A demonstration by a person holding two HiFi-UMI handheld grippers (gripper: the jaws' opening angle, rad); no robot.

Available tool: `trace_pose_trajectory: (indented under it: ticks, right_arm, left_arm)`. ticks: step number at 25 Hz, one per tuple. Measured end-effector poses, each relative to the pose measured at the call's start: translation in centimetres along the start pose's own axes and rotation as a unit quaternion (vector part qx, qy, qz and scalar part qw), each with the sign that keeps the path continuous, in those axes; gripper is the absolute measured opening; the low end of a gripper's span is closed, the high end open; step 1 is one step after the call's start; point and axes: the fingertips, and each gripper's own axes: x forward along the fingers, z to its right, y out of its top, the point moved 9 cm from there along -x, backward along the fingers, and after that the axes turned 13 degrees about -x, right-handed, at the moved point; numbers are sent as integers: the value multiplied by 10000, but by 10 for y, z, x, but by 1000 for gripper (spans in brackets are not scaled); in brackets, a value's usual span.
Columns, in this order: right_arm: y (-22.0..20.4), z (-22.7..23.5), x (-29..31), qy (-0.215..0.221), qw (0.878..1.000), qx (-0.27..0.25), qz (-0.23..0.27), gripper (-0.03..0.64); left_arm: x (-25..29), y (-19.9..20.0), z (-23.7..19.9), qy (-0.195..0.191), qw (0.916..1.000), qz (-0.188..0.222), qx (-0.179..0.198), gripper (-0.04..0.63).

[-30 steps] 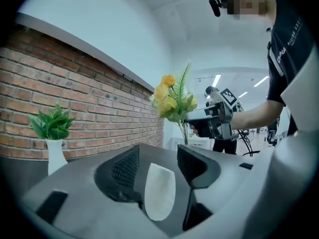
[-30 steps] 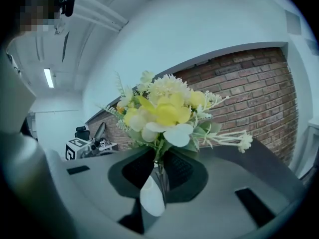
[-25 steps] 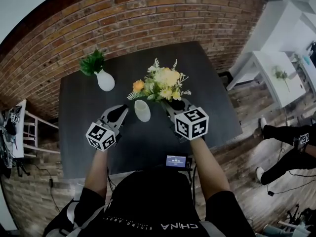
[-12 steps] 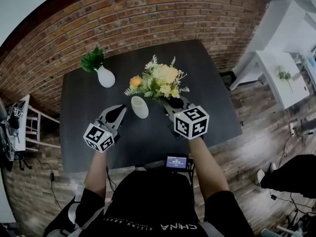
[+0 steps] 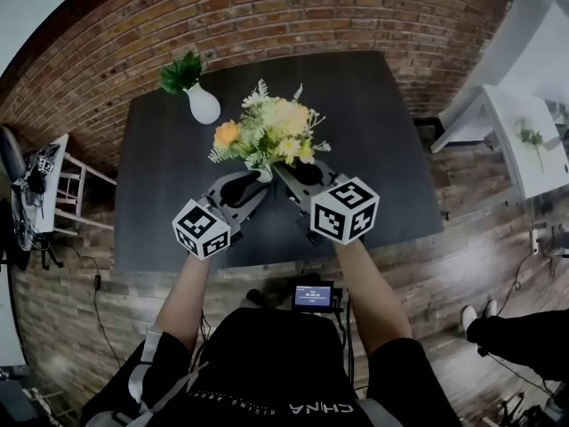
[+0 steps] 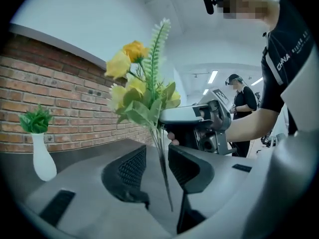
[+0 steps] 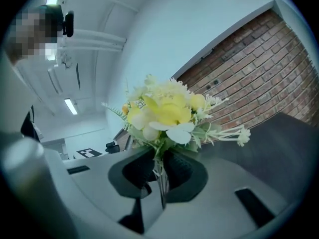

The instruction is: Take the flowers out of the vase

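A bouquet of yellow, orange and white flowers [image 5: 267, 132] hangs over the dark table [image 5: 373, 149], clear of any vase. My right gripper [image 5: 286, 172] is shut on its stems just below the blooms [image 7: 167, 113], with the stems pinched between its pads [image 7: 158, 166]. From the left, my left gripper [image 5: 253, 181] has come in beside it. The lower stems [image 6: 162, 168] run between its jaws [image 6: 157, 153], which are opening and do not press them. The small white vase is hidden behind the grippers and flowers.
A white vase with a green plant [image 5: 203, 105] stands at the table's back left, also seen on the left [image 6: 42, 158]. Behind the table runs a brick wall [image 5: 293, 16]. A white side table [image 5: 520, 132] stands right, a chair [image 5: 53, 185] left.
My left gripper slid right, next to the right one, and its jaws parted around the stems. The bouquet lifted a little with the right gripper. The small white vase dropped out of sight.
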Motion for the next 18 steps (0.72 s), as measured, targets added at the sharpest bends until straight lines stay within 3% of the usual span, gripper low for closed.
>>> trace_pose_trajectory:
  ticks: [3,7,11,18]
  right_arm:
    - [-6,-35,1,232,9997,-121,-32,61]
    - [-10,-78,-1,258,9996,-149,-26,61]
    - [-19,-131,-1,131,9995,-275,-24,61]
    - [-41,-233,-9,-338,9965,-659,-386,64]
  left_arm:
    - [-6,-6,16,-170,9997,-64,160,121]
    - [-38,-6,30,-257,9992,148,275,103]
    - [-88,-18,41,-333,9989,265,192,33]
    - [-174,-53,68,-267,9986,450,-53,25]
